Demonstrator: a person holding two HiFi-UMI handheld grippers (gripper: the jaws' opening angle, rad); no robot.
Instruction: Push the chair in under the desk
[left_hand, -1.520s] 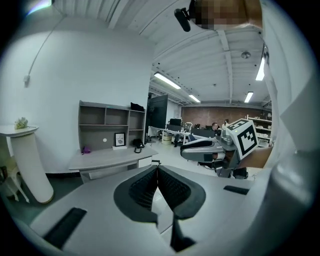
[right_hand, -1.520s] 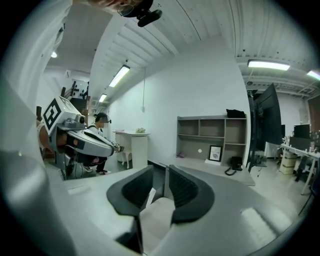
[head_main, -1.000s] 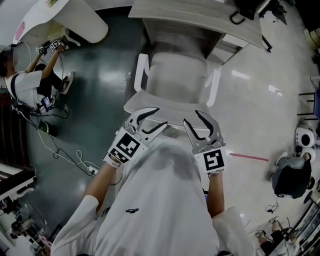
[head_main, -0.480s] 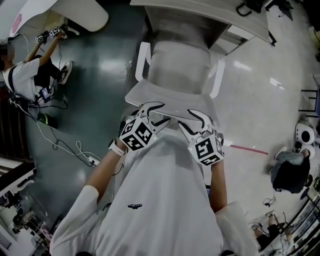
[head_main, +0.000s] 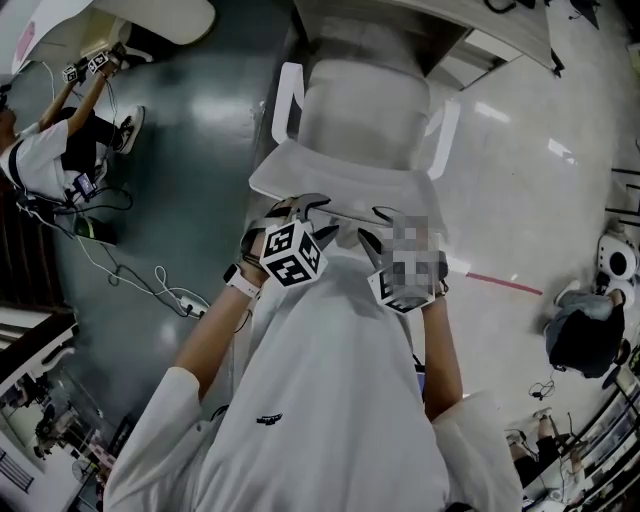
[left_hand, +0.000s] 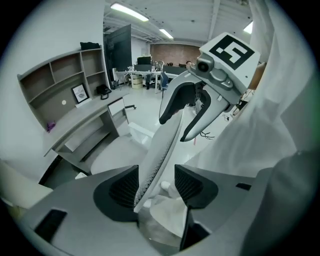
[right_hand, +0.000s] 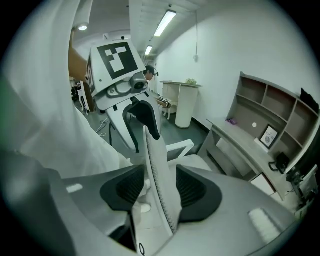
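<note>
Dark floor (head_main: 180, 130) meets pale tile in the head view, and the chair (head_main: 360, 110) stands ahead of both grippers at the desk (head_main: 450, 15). In the left gripper view, the left gripper (left_hand: 158, 186) has just been opening, and the backrest (left_hand: 162, 145) stands between its spread jaws. In the right gripper view, the right gripper (right_hand: 161, 189) has also just been opening and straddles the same backrest unclamped.

desk (head_main: 440, 12) cut off at top edge, chair (head_main: 365, 110) base hidden

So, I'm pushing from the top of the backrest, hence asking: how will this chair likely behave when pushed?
The chair will probably slide readily, since the floor looks smooth and glossy. Its thin backrest may flex before the chair moves. Pushed that high, it could swivel or tilt rather than travel straight.
</note>
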